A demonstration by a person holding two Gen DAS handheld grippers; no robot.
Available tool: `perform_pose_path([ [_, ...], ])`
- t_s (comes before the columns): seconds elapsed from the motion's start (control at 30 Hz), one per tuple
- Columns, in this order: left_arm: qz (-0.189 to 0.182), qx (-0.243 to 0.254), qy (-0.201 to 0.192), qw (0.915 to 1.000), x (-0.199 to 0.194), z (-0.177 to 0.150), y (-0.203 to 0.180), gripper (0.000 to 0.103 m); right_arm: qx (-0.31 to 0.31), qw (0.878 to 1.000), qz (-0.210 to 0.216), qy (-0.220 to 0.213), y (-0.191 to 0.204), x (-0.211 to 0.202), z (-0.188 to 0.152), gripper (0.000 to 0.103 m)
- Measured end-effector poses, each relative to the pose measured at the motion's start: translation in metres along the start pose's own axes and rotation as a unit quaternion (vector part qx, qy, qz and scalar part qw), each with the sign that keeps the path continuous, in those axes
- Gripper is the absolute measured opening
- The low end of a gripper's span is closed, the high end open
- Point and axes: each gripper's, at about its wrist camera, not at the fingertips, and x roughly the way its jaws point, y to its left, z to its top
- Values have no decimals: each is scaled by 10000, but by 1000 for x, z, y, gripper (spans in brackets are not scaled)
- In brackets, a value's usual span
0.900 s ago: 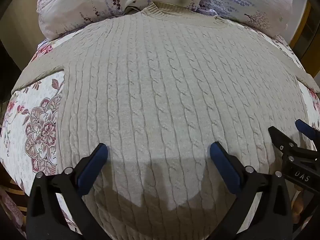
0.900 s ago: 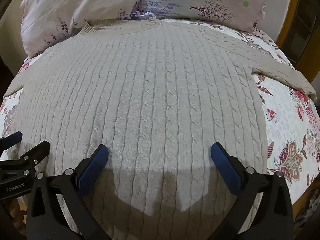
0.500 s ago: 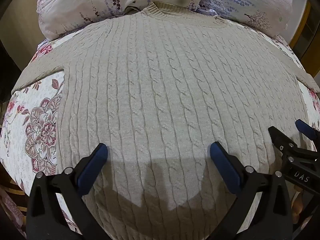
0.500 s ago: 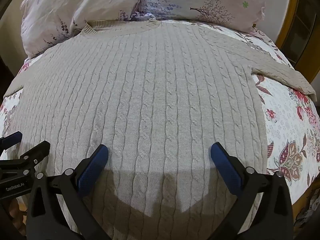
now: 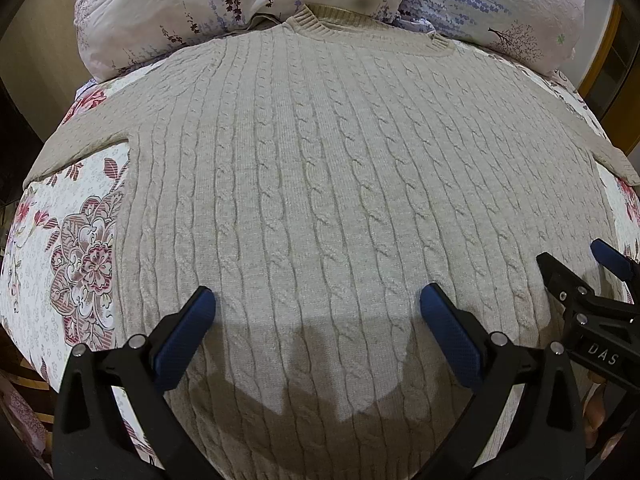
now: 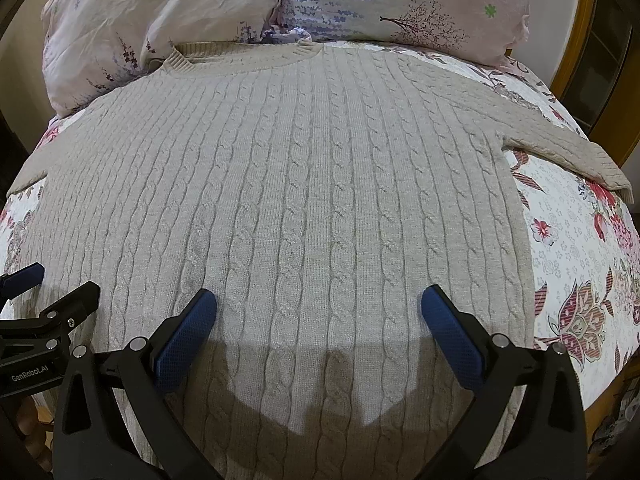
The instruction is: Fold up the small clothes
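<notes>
Nothing has visibly shifted since the earlier frames: the left gripper [image 5: 316,320] and right gripper [image 6: 318,320] hover spread wide, grasping nothing, over the cable-knit sweater's [image 5: 340,200] hem end. It lies flat on the floral quilt [image 6: 568,264] — pillows [image 6: 400,4] beyond its collar. The thick knit could bunch if pinched off-edge.
</notes>
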Motion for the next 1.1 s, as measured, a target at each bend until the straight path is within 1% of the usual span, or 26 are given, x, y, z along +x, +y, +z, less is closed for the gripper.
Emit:
perform_pose_path([
  [0.8, -3, -5, 11, 10000, 0, 2, 0, 101, -44, 10000, 10, 19, 0, 0, 2, 102],
  [1.1, -9, -4, 58, 10000, 0, 5, 0, 101, -151, 9998, 73, -101, 1, -3, 2, 102],
])
